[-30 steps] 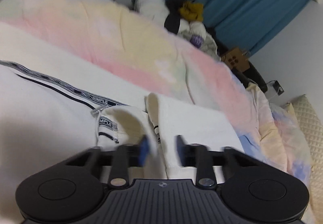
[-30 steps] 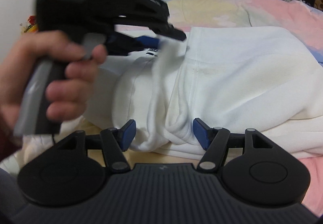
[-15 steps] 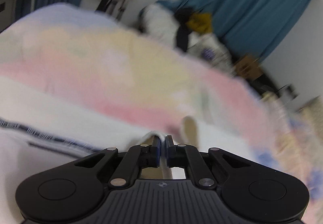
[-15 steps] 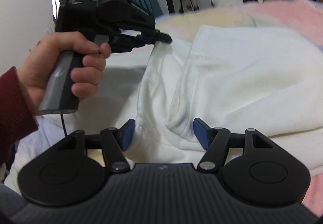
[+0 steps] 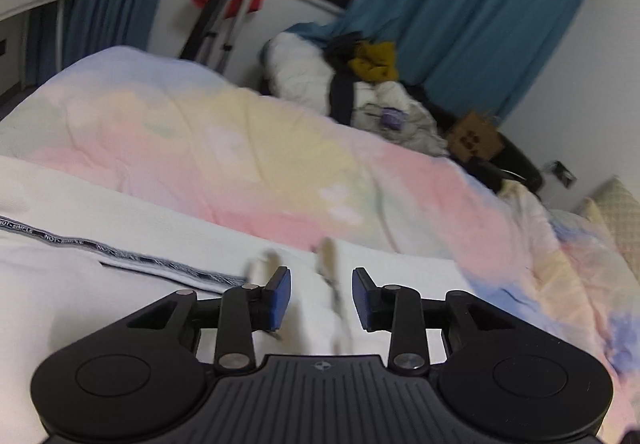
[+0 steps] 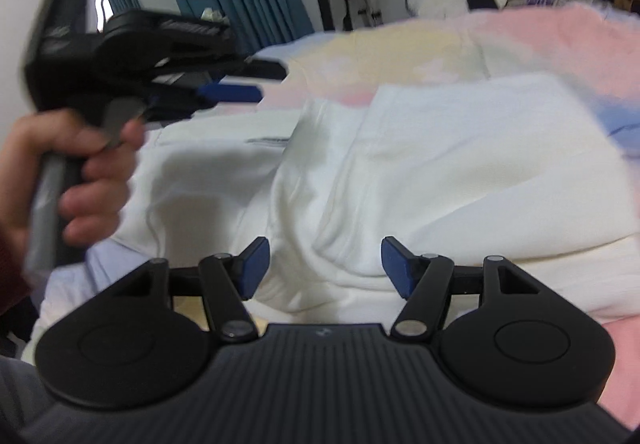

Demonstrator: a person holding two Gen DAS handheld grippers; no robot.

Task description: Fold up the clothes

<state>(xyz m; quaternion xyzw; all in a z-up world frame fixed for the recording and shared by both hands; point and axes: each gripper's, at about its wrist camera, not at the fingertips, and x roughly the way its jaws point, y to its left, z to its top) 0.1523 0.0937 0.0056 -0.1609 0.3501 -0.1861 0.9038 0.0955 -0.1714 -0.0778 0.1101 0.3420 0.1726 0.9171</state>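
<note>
The drawstring (image 5: 330,276) between the left gripper (image 5: 320,298) pads was blurred; the white garment (image 5: 80,284) ran past the left edge.

White garment (image 6: 460,164) lying on the bed, partly folded: its right part rests as a flat, squared layer, while the middle is bunched into soft creases near the bed's front edge. A dark printed band (image 5: 120,256) runs across the left part. A loose, blurred flap (image 5: 328,264) stands up at its far edge.

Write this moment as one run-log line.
left gripper: just opened, empty | right gripper: open | garment: on bed
</note>
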